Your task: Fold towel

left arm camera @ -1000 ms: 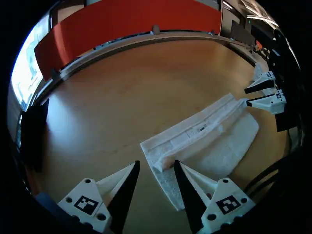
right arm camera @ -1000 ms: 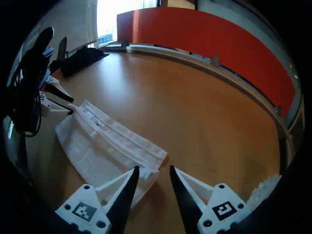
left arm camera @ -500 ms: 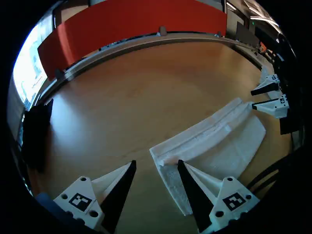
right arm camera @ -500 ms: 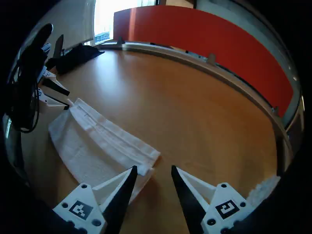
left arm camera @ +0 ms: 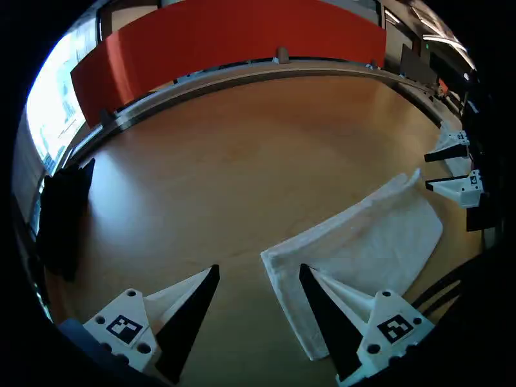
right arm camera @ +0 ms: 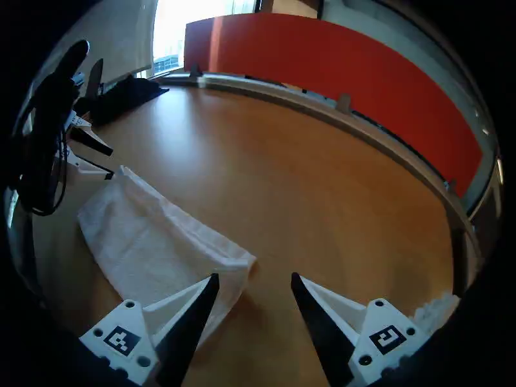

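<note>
In the left gripper view, the white towel (left arm camera: pixel 367 251) lies folded flat on the wooden table (left arm camera: pixel 226 148), off to the lower right. Its near corner sits between the fingers of the left gripper (left arm camera: pixel 258 267), close against the right-hand one, which overlaps the cloth. The jaws stand wide apart and grip nothing. At the far right, the right gripper (left arm camera: pixel 427 172) also has its fingers spread, and the towel's far corner rises just beside their tips; whether it touches them I cannot tell. Bare tabletop stretches ahead to a red partition (left arm camera: pixel 226 32) along the far edge, and a black object (left arm camera: pixel 61 219) stands at the left edge.

In the right gripper view, the towel (right arm camera: pixel 155 251) runs from the lower middle out to the left. Its near corner lies between the right gripper's (right arm camera: pixel 255 277) parted fingers, with the left-hand finger over the cloth; nothing is clamped. The left gripper (right arm camera: pixel 111 164) shows far left, fingers apart, at the towel's other end. Wide bare wood lies ahead and to the right, and a rough white cloth (right arm camera: pixel 432 309) shows at the lower right.
</note>
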Available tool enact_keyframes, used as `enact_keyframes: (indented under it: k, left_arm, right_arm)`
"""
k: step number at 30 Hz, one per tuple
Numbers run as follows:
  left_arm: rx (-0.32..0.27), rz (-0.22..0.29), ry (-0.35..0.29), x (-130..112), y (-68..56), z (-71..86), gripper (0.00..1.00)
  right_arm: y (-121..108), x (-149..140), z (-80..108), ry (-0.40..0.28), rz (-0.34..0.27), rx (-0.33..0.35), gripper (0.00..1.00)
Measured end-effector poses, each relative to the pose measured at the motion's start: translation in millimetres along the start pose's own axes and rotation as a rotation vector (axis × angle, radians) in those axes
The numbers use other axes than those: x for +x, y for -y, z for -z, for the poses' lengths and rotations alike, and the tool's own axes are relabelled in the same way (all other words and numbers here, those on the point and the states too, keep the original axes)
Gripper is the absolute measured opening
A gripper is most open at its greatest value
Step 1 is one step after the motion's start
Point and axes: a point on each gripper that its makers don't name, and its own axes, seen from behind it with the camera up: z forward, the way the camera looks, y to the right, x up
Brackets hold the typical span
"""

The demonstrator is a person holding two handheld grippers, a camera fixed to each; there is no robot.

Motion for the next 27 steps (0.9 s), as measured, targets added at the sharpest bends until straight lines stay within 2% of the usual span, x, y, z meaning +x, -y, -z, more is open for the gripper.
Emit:
enact_keyframes:
  k: [11, 18, 27]
  left_arm:
    - [-0.025, 0.032, -0.01, -10, -7.0, 17.7, 0.92]
    - [-0.028, 0.037, 0.001, -32, -14.3, 33.7, 0.92]
    - [-0.033, 0.073, 0.009, -65, -27.5, 59.5, 0.92]
  right_arm:
    - [15, -6, 11.6, -0.01, -0.026, 0.019, 0.88]
    - [30, -15, 26.2, -0.016, -0.039, 0.028, 0.88]
    - [44, -34, 50.5, -0.016, -0.05, 0.027, 0.88]
